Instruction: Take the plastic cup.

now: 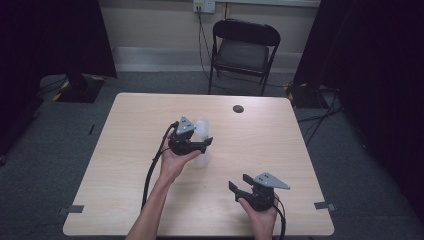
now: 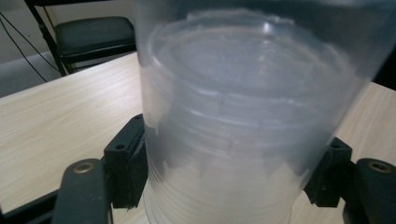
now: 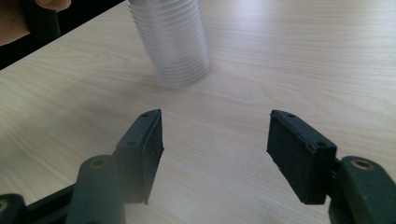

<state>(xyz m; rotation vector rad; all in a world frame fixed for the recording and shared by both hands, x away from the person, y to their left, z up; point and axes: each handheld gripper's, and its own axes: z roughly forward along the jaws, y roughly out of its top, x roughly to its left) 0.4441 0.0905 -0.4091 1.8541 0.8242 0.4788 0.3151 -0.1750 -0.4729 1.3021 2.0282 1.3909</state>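
A stack of clear ribbed plastic cups [image 1: 202,131] stands upright on the pale wooden table [image 1: 135,115], a little left of its middle. My left gripper [image 1: 202,145] comes at it from the left. In the left gripper view the cup stack [image 2: 243,107] sits between the two black pads [image 2: 127,168], which press on its sides, so my left gripper [image 2: 229,172] is shut on it. My right gripper [image 1: 239,186] rests near the front right edge, open with nothing between its fingers. In the right gripper view my right gripper [image 3: 215,149] faces the cup stack [image 3: 170,42] from some way off.
A black folding chair [image 1: 243,50] stands behind the table's far edge. A dark round cable hole [image 1: 238,108] lies in the tabletop at the back, right of centre. Black curtains hang on both sides.
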